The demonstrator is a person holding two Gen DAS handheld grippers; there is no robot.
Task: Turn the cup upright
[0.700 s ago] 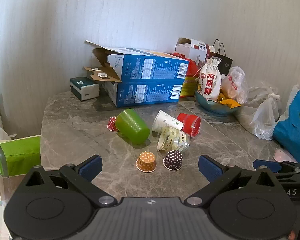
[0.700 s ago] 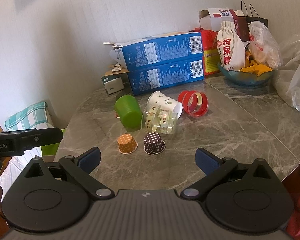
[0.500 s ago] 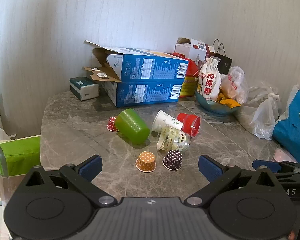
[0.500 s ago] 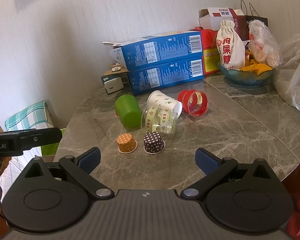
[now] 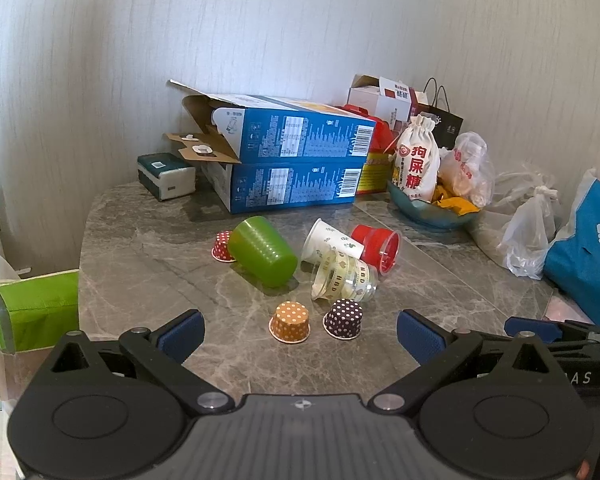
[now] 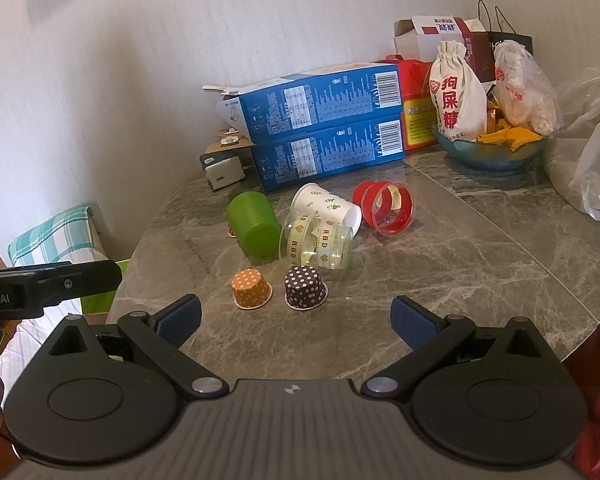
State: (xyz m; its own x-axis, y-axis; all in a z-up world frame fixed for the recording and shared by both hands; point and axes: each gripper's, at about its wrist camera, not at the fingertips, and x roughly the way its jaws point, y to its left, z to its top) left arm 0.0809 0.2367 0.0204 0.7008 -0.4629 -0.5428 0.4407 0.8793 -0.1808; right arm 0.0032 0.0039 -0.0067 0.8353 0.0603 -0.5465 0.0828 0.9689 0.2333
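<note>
Four cups lie toppled mid-desk; the green plastic cup [image 5: 262, 251] looks light, stiff, slippery, best pinched across its ribbed wall. Left gripper [image 5: 299, 334] and right gripper [image 6: 296, 320] hold jaws wide, empty.

"HBD" repeats on the ribbon inside the clear cup [image 6: 318, 242], ahead between the fingers. Beyond the right finger, the white pouch [image 6: 454, 94] reads "狗屎糖". "obot.AI" stands on the left gripper [image 6: 28, 294], left of the fingers.

left gripper [image 5: 300, 330] - jaws wide apart | right gripper [image 6: 296, 318] - jaws wide apart
</note>
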